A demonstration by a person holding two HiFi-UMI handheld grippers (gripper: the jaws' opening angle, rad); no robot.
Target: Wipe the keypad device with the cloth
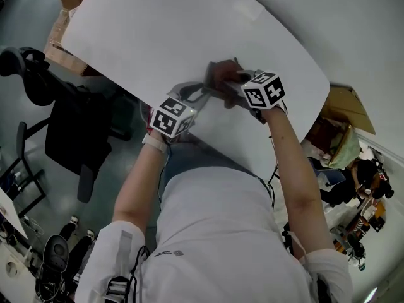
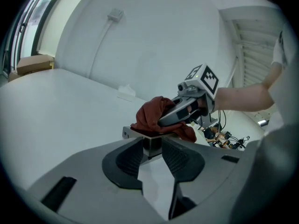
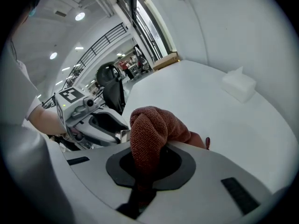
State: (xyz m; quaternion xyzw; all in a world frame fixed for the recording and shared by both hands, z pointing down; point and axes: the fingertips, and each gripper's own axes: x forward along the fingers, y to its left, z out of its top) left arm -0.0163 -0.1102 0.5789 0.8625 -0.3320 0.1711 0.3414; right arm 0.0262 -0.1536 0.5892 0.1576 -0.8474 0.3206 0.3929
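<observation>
Cloth (image 3: pixel 148 129) clamped in right gripper (image 3: pixel 142 171) fingers | resting on keypad device (image 2: pixel 127 132) | left gripper (image 2: pixel 153 155) fingers wide (device between them) | bench (image 1: pixel 158 30)

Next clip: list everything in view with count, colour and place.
table: one, white, central
keypad device: one, grey, on the table, mostly under the cloth
cloth: one, reddish brown, draped on the keypad device
small object: one, white, far side of the table
office chair: one, black, left of the table
cardboard boxes: at least two, brown, beyond the table's ends
left gripper: one, grey, jaws apart around the keypad device
right gripper: one, grey, jaws shut on the cloth
forearms: two, bare, behind the grippers
</observation>
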